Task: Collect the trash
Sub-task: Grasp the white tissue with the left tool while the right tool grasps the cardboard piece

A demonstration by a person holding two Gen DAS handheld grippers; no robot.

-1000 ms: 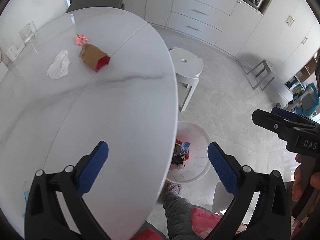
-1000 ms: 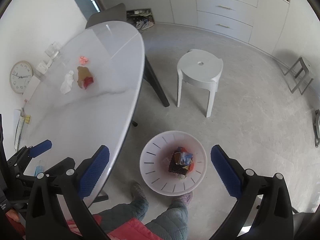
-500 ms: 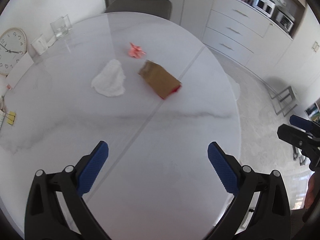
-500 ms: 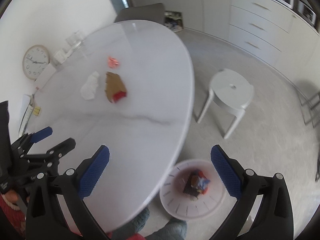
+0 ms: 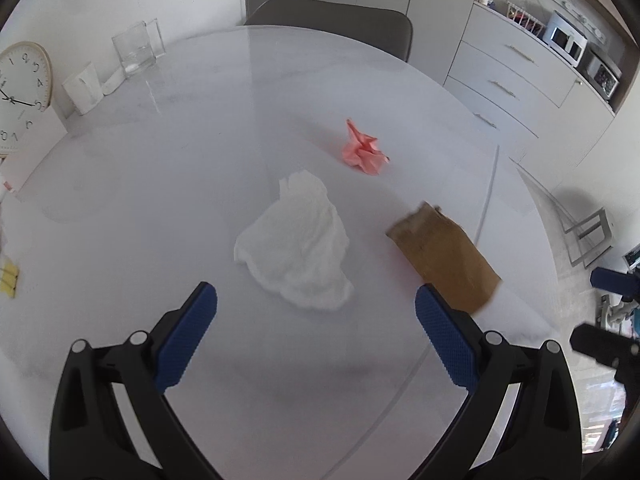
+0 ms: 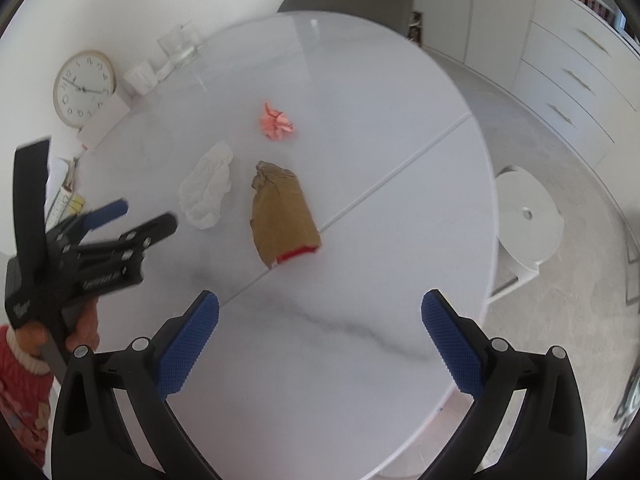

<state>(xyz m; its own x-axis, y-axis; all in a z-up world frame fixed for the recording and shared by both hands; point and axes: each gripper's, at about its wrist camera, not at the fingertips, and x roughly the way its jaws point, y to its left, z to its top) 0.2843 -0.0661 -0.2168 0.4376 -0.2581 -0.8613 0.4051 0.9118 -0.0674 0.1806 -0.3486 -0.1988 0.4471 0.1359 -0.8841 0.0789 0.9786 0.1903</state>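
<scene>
The left claw [image 5: 316,300] hung released just short of the white tissue [image 5: 296,240] on the tabletop [image 5: 200,160]; light and soft, it likely pinches best mid-crumple.

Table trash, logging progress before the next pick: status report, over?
Both tools open, empty. White tissue ahead of left tool; brown paper bag and pink wrapper untouched. Nothing blocking.

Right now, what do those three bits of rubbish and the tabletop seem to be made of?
White wad: soft tissue or paper towel, matte, limp folds. Brown bag: kraft paper, dull and creased, with a red edge at one end. Pink scrap: crumpled thin paper, perhaps a wrapper. Table: glossy white with grey veins and reflections, so marble or a look-alike.
</scene>
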